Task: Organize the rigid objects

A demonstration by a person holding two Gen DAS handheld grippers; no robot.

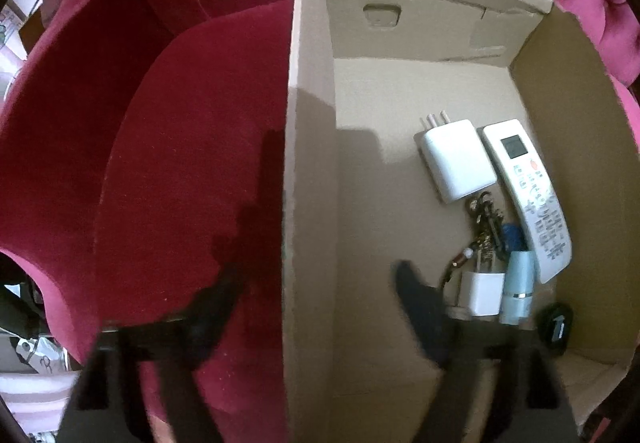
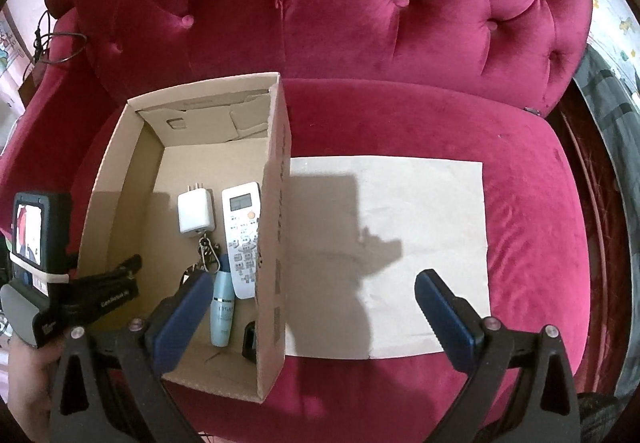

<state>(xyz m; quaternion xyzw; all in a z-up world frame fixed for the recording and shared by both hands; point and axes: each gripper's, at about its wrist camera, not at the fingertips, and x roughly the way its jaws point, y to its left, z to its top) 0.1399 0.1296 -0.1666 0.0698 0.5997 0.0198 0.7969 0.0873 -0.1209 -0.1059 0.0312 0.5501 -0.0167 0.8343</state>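
left tool [image 1: 316, 283] astride box wall [image 1: 308, 163]

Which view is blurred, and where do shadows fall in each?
Left wrist view: the left tongs are smeared, and shadow covers the cardboard box wall and floor. Right wrist view: sharp, with tongs-shaped shadow across the brown paper sheet.

Crimson tufted sofa [image 2: 360, 23], tan cardboard box [image 2: 276, 203], white remote [image 2: 242, 227].
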